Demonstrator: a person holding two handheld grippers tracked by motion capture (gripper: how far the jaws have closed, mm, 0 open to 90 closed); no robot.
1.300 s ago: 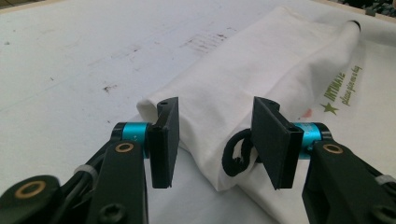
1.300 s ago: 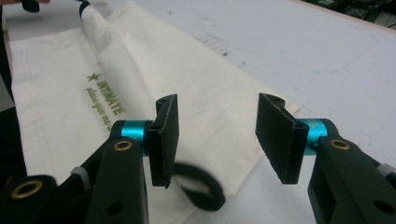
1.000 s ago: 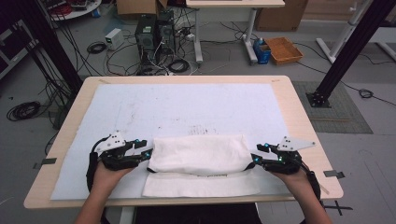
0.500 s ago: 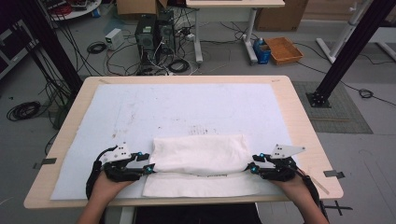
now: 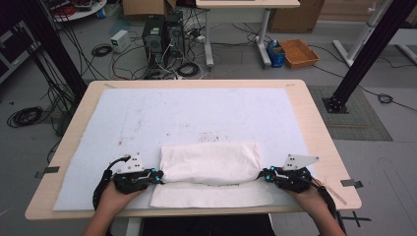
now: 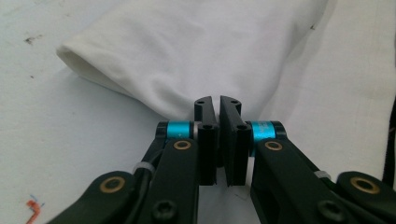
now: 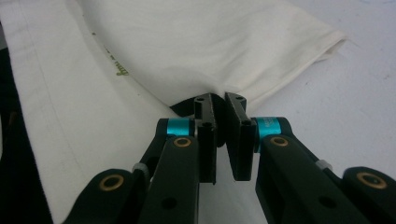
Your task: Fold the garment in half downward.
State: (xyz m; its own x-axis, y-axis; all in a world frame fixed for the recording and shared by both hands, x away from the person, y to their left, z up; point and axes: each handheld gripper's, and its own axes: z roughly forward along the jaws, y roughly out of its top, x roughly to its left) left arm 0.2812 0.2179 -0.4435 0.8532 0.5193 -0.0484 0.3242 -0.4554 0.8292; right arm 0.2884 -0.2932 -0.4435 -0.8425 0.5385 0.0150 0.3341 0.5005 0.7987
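- Currently a white, soft cotton cloth, folded into a wide rectangle, lies near the front edge of the pale wooden table, on the light blue-white mat that covers most of the tabletop.
- Its upper layer is doubled over into a plump, rounded roll with smooth, puffed ends; a flatter single layer sticks out beneath it toward the person, reaching close to the mat's front edge.
- In the left gripper view the cloth shows a rounded, open fold at its end, gently creased and plain white.
- In the right gripper view the cloth shows a stitched hem along the flat layer and a small greenish mark near the seam; its far corner comes to a flattened point.
- At the cloth's left end, the left gripper, black with turquoise fittings, has just closed its jaws; in its own view they stand almost together, with only a thin gap, their tips at the fold's edge. Whether fabric is pinched between them cannot be told.
- At the right end, the right gripper has likewise just closed; in its own view the jaws are nearly together, tips pushed against the gathered edge of the fold, and a grip on the fabric cannot be confirmed.
- Both of the person's hands sit at the table's front edge.
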